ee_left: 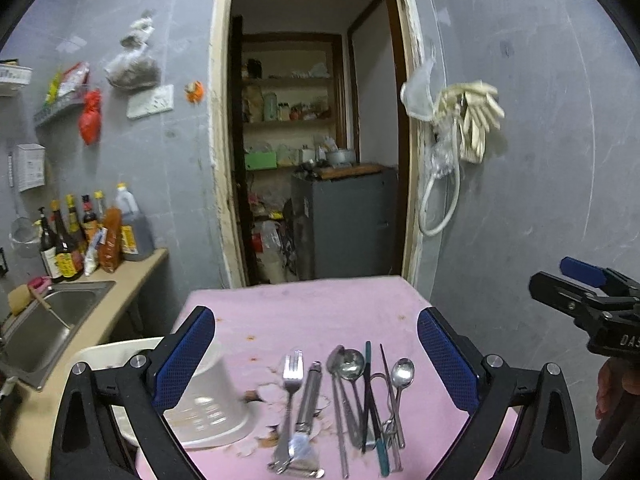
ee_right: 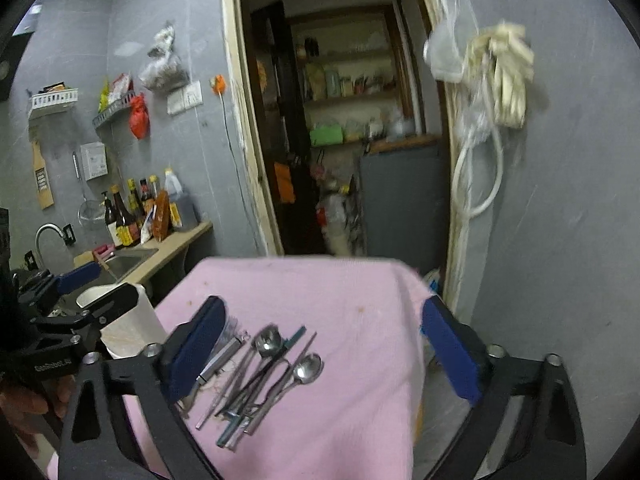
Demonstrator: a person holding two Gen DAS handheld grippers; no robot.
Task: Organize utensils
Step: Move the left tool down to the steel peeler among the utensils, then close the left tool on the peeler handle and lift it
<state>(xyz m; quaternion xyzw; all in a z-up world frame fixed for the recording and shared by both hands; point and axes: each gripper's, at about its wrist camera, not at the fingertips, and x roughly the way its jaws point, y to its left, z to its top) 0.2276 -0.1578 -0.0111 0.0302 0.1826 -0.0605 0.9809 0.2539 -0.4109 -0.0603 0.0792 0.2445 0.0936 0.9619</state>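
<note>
Only left wrist shows fork.

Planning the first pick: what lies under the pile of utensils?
The utensils lie on a pink cloth; a worn, peeling patch shows around the fork. What the cloth covers is hidden.

You are seeing very little readable text. In your left wrist view, the right tool is showing white letters "DA" on its black body at the frame's edge, with the rest cut off. In your right wrist view, the left tool is carrying a small white word on its black body that is looking like "GenRobot.AI", though blur is making it uncertain. The bottles by the sink are wearing yellow labels, but their print is staying too small to read.
</note>
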